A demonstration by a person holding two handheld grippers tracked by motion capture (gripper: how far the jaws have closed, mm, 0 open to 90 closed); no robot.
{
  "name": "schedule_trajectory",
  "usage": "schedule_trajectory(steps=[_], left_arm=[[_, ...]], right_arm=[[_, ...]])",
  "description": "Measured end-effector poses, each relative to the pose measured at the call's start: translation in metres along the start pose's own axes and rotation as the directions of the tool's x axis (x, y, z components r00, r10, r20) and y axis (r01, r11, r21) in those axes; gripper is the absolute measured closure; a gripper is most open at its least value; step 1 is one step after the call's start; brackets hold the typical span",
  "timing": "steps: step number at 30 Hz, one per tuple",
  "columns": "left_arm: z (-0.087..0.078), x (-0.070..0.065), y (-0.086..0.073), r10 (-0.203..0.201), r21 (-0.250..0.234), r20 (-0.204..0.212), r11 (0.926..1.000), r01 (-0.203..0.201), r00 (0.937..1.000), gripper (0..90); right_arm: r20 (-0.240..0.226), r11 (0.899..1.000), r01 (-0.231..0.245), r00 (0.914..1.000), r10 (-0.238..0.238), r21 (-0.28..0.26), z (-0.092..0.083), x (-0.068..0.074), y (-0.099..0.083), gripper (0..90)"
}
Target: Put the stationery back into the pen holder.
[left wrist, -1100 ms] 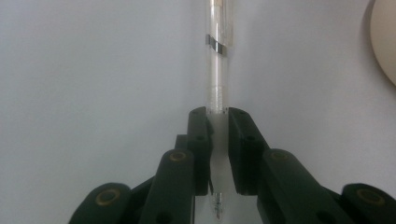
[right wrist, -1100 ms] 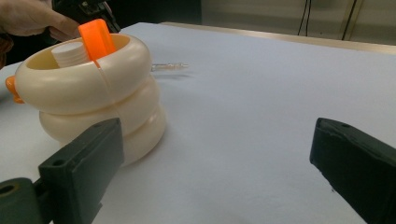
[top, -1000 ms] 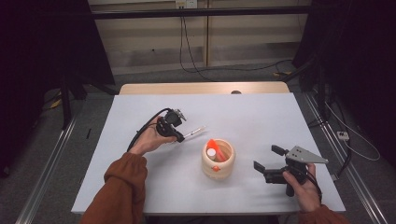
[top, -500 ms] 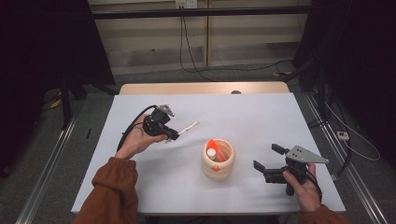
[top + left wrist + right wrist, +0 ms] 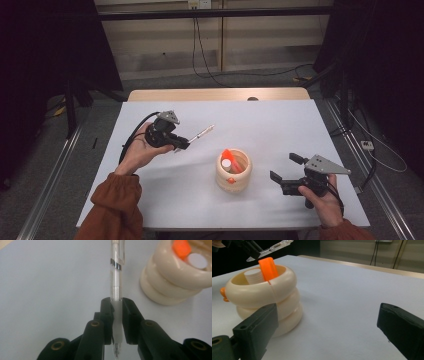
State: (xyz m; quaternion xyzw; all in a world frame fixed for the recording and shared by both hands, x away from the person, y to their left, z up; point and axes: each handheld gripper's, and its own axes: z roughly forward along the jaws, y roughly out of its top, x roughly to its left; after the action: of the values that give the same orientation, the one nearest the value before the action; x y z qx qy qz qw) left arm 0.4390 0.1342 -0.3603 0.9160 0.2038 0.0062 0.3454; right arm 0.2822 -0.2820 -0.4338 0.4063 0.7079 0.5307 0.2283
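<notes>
left gripper (image 5: 117,308): we see its jaws clamped on the frosted grip of the pen (image 5: 116,277) | pen: clear barrel, dark band, tip toward the camera, held above the desk (image 5: 280,125) toward its left edge | holder (image 5: 234,171): cream, ribbed, near the front edge | right gripper (image 5: 287,172): we see jaws spread, empty
</notes>
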Motion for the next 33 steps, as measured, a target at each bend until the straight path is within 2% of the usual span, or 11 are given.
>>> schedule_trajectory(steps=[3,4,5,10,17,18,19,25,26,30,33], left_arm=[[-0.006,-0.013,0.003,0.018,-0.002,0.004,0.9998,-0.018,0.9998,80.1],[-0.008,-0.016,0.004,0.039,0.01,0.006,0.9992,-0.039,0.9992,80.1],[-0.01,-0.021,0.005,0.03,-0.002,0.006,0.9995,-0.03,0.9995,80.1],[-0.018,-0.037,0.01,0.074,-0.005,0.036,0.9973,-0.074,0.9966,80.1],[-0.022,-0.056,0.01,0.076,-0.002,0.078,0.9971,-0.076,0.994,80.2],[-0.022,-0.057,0.01,0.089,0.007,0.086,0.9959,-0.09,0.9923,80.1],[-0.022,-0.061,0.009,0.08,0.006,0.093,0.9967,-0.081,0.9925,80.1],[-0.02,-0.079,0.01,0.113,0.039,0.12,0.9922,-0.118,0.9863,80.1],[-0.021,-0.084,0.012,0.112,0.053,0.112,0.9916,-0.118,0.9874,80.1],[-0.014,-0.098,0.017,0.145,0.068,0.168,0.985,-0.159,0.975,80.1],[-0.006,-0.111,0.021,0.171,0.091,0.186,0.9776,-0.19,0.9676,80.1]], right_arm=[[-0.022,1.0,0.013,0.9997,-0.013,0.007,0.001,0.005,0.003,3.4],[-0.03,1.0,0.019,0.9994,-0.019,0.009,0.001,0.007,0.004,3.4],[-0.04,1.0,0.022,0.999,-0.022,0.008,0.001,0.009,0.005,3.4],[-0.062,0.999,0.046,0.9971,-0.045,0.016,0.0,0.015,0.009,3.9],[-0.095,0.997,0.077,0.9928,-0.074,0.026,-0.001,0.023,0.011,7.0],[-0.106,0.996,0.083,0.9912,-0.08,0.023,-0.001,0.025,0.012,7.3],[-0.113,0.996,0.088,0.99,-0.084,0.027,-0.002,0.027,0.012,7.4],[-0.165,0.988,0.145,0.9771,-0.135,0.051,-0.003,0.038,0.019,10.0],[-0.174,0.986,0.157,0.9741,-0.144,0.059,-0.003,0.04,0.02,10.4],[-0.201,0.97,0.23,0.9568,-0.211,0.08,-0.005,0.051,0.027,13.5],[-0.221,0.958,0.27,0.9443,-0.244,0.096,-0.007,0.058,0.032,14.2]])
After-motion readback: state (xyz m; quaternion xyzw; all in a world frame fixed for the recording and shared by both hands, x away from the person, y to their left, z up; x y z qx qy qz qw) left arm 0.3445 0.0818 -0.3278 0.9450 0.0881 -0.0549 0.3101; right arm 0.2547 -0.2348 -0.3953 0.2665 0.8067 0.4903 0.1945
